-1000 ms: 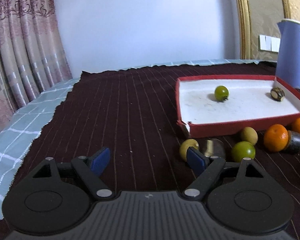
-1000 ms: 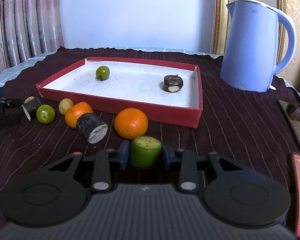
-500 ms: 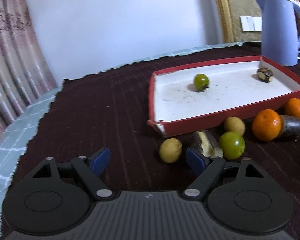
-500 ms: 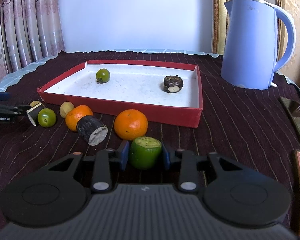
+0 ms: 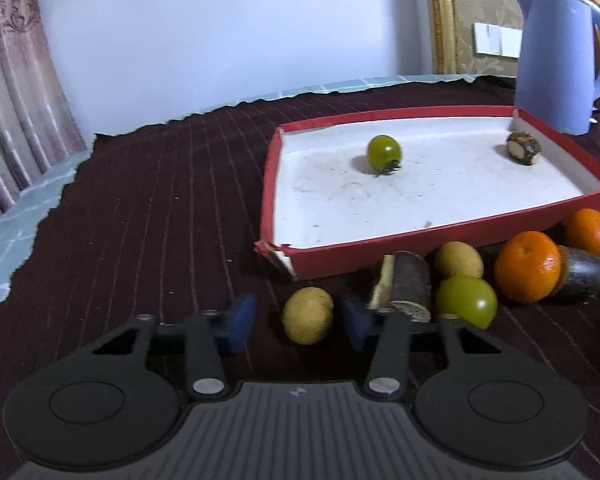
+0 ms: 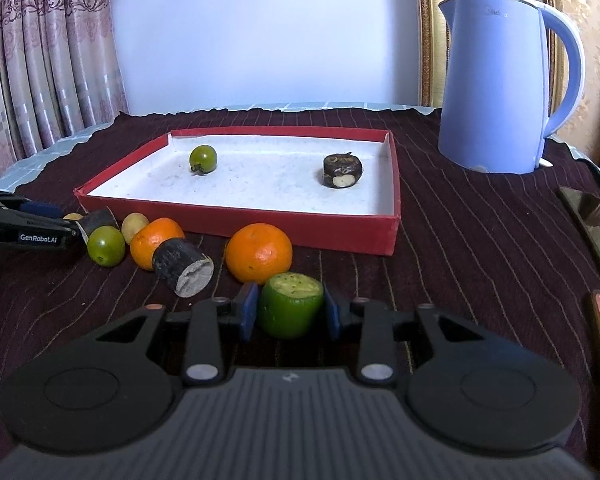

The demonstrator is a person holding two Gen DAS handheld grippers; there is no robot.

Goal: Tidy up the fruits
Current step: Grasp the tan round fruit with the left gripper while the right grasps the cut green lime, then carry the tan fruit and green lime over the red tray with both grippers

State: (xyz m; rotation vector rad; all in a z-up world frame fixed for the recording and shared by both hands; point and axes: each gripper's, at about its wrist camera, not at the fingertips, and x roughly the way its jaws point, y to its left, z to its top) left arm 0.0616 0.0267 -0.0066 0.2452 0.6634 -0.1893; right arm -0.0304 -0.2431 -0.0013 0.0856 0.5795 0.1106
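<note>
A small yellow-brown fruit [image 5: 308, 315] lies on the dark cloth between the blue pads of my left gripper [image 5: 298, 326]. Its jaws are closing, and a narrow gap shows on each side of the fruit. My right gripper [image 6: 290, 312] is shut on a green cut fruit piece [image 6: 291, 306] just above the cloth. The red tray [image 5: 440, 236] holds a green tomato [image 5: 384, 153] and a dark chunk [image 5: 523, 149]. In front of the tray lie a dark cane piece [image 5: 408, 288], a green round fruit [image 5: 466, 300], another yellow fruit [image 5: 458, 259] and two oranges [image 5: 527, 266].
A blue kettle [image 6: 504, 80] stands behind the tray at the right. Two phones [image 6: 592, 224] lie at the cloth's right edge. A second dark cane piece [image 6: 184, 266] leans on an orange. Curtains hang at the left, where the cloth ends.
My left gripper has swung right and come up to the yellow-brown fruit, and its jaws have narrowed around it. The right gripper has stayed put with the green piece.
</note>
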